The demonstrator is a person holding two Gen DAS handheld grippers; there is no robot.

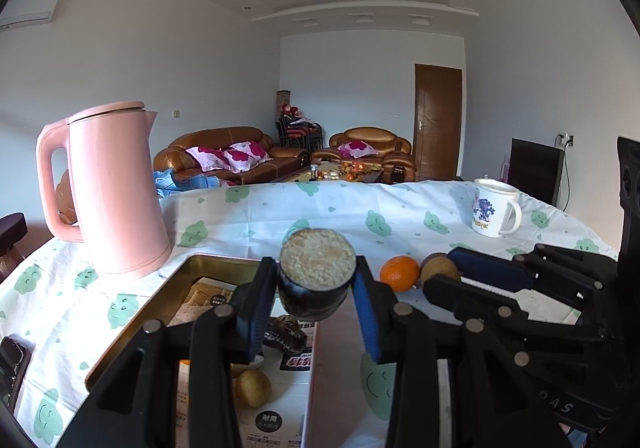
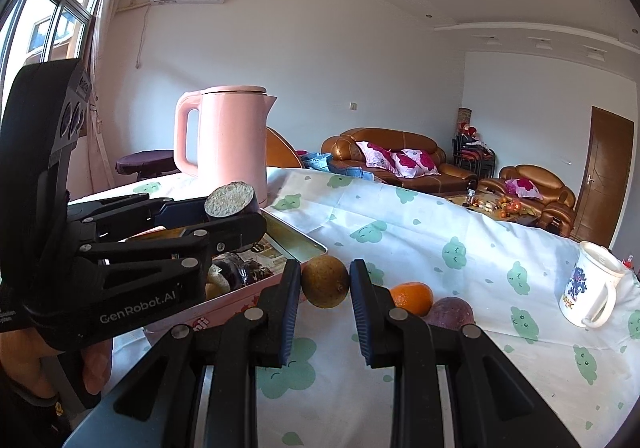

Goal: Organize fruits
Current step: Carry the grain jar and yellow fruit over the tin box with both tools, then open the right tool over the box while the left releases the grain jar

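Note:
My left gripper [image 1: 316, 276] is shut on a dark-skinned cut fruit piece [image 1: 318, 262] with a pale grainy face, held above the paper-lined metal tray [image 1: 208, 260]. In the tray lie a brown round fruit [image 1: 253, 388] and a dark wrinkled item [image 1: 286, 334]. My right gripper [image 2: 325, 278] is shut on a brown round fruit [image 2: 325, 282], just right of the tray [image 2: 304, 244] and low over the cloth. An orange [image 2: 412, 298] and a purple fruit [image 2: 452, 314] rest on the cloth to its right. The right wrist view shows the left gripper [image 2: 236, 213] with its piece [image 2: 231, 199] over the tray.
A pink kettle [image 1: 116, 191] stands behind the tray at the left. A white printed mug [image 1: 494, 209] sits at the far right of the table. The cloth with green clouds [image 2: 420, 232] covers the table. A dark object [image 1: 12, 360] lies at the left edge.

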